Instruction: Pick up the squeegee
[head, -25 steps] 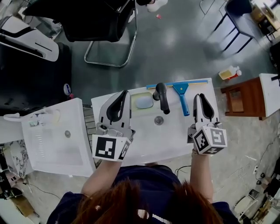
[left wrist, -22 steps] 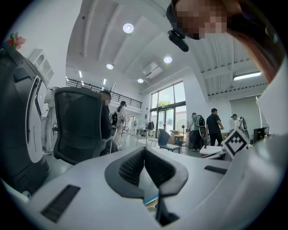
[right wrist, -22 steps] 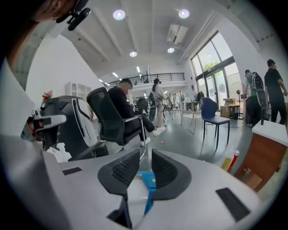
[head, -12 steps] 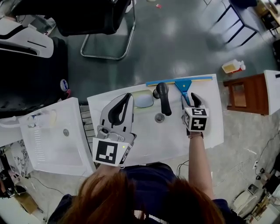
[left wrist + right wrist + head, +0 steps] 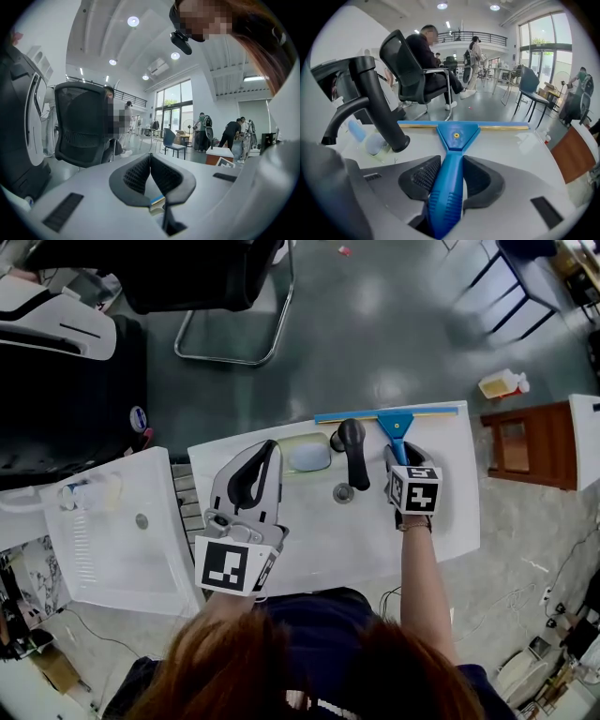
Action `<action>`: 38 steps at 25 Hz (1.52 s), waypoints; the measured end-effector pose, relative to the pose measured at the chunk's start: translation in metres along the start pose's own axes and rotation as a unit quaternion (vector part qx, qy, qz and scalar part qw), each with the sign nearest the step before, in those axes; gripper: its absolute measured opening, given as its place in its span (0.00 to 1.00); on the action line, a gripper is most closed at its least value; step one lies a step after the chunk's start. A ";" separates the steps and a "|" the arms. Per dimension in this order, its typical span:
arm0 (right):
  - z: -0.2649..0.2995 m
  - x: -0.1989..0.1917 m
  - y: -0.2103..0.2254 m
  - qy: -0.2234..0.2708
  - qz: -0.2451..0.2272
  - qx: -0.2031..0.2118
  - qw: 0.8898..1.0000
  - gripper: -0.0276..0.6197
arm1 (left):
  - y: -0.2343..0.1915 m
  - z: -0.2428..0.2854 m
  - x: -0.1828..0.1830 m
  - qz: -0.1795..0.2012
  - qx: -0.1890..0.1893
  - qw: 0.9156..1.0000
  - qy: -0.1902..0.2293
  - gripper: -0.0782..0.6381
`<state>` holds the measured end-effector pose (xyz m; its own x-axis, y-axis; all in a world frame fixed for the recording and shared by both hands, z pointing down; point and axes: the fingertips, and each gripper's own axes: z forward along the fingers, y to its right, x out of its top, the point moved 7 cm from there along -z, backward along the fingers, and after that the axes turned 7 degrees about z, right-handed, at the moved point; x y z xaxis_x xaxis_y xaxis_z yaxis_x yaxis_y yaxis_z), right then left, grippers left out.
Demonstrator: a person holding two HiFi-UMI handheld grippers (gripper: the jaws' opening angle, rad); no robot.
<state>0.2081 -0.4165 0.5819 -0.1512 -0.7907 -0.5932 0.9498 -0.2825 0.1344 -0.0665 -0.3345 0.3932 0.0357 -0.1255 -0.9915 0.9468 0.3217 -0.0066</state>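
Squeegee (image 5: 395, 429) flat at far edge of white bench (image 5: 441, 512), blade along edge, handle toward person, just right of black tap (image 5: 352, 451). Right tongs (image 5: 451, 161) tilted down, closing round blue handle, pads against both its sides. Left tongs (image 5: 150, 157) over bench, tips together, nothing between

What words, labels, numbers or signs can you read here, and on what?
No readable text anywhere.
Left gripper and right gripper, its jaws closing on the squeegee handle: square marker patterns only, no letters.
Round blue sticker on the black machine: too small to read.
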 end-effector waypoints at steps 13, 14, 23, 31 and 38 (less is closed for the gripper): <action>-0.034 0.018 0.003 0.111 0.055 0.017 0.992 0.29 | 0.004 -0.014 0.015 -0.003 0.022 0.999 0.024 0.14; -0.041 0.022 0.002 0.124 0.057 0.020 0.990 0.29 | 0.005 -0.015 0.017 -0.002 0.023 0.999 0.026 0.14; -0.144 0.070 -0.022 0.280 0.038 0.029 0.959 0.29 | 0.010 -0.040 0.044 0.008 0.037 0.998 0.055 0.14; -0.240 0.092 -0.059 0.384 0.014 0.047 0.922 0.29 | 0.007 -0.070 0.075 0.019 0.051 0.995 0.089 0.14; -0.287 0.086 -0.085 0.436 -0.009 0.054 0.898 0.29 | 0.006 -0.096 0.089 0.026 0.055 0.992 0.107 0.14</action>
<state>0.1926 -0.3045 0.2920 0.1508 -0.0720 -0.9859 0.9102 -0.3791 0.1669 -0.0881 -0.2537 0.2923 0.0271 0.0937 -0.9952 0.9750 0.2170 0.0470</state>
